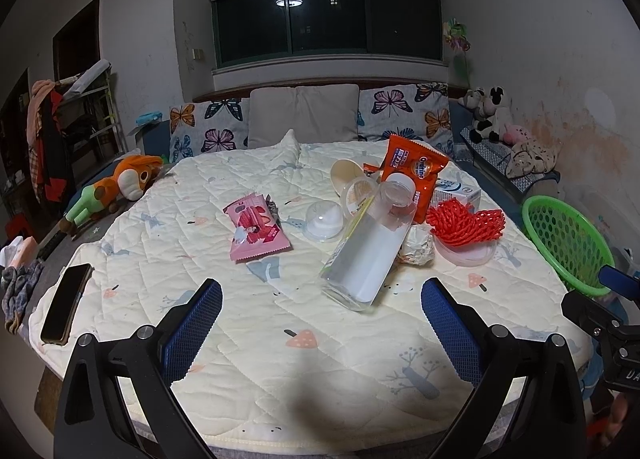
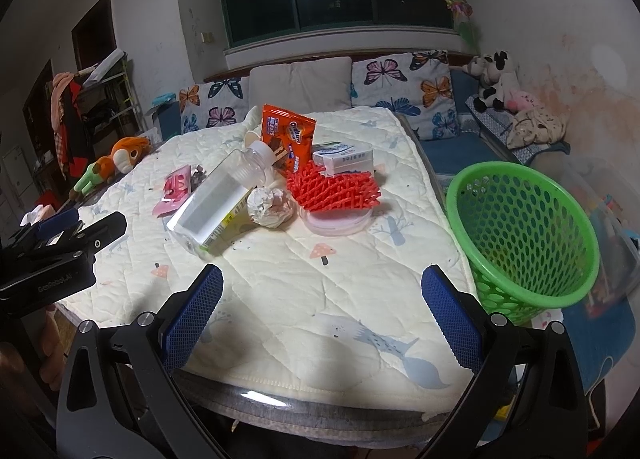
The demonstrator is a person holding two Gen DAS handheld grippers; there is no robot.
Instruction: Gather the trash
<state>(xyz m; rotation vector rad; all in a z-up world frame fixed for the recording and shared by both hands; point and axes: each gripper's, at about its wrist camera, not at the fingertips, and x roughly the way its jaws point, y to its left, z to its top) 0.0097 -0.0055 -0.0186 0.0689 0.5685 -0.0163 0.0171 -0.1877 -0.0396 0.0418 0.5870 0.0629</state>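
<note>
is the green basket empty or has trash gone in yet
Empty as far as the views show. The green basket stands upright beside the table, and the right wrist view looks into it: only bare perforated walls show. The very bottom is partly hidden.

The bottle (image 1: 366, 243) hides part of the orange packet (image 1: 416, 175); box (image 1: 460, 191) print unreadable

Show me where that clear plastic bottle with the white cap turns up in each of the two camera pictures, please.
Left wrist view: the clear bottle lies tilted just right of centre, above the gap between the open fingers.
Right wrist view: the same bottle lies left of centre, cap pointing up and right.
Shared landmark: the crumpled white paper ball sits right beside the bottle in both views.
</note>
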